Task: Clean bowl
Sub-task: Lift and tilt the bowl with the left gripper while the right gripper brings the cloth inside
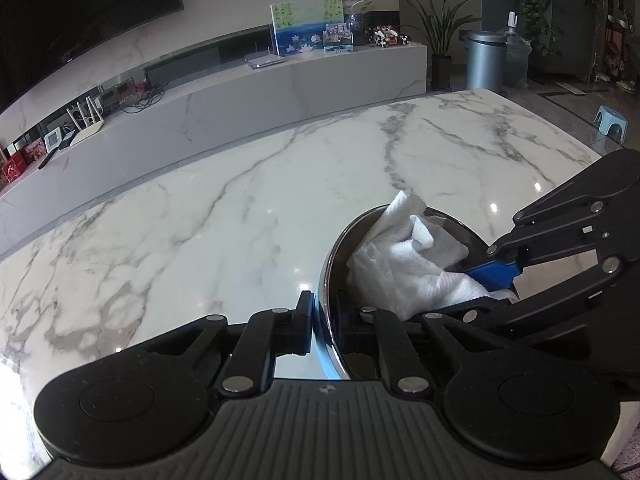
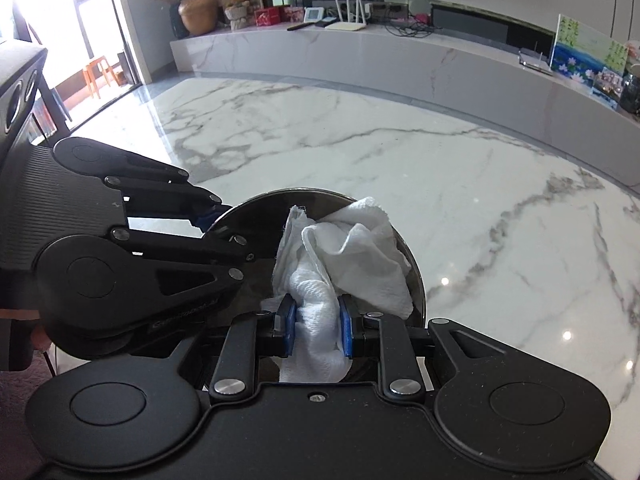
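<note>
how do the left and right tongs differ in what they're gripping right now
The left tongs clamp the metal bowl by its rim, one finger outside the wall and one inside. The right tongs pinch the white paper towel between blue pads, reaching into the bowl. Both are black and shut on something.

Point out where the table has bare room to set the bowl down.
Bare marble table lies beyond and right of the bowl, toward the TV ledge. It is crowded at the bowl: both grippers and the paper towel.

White cloth (image 2: 344,264) — grey-veined marble table (image 2: 460,184)
</note>
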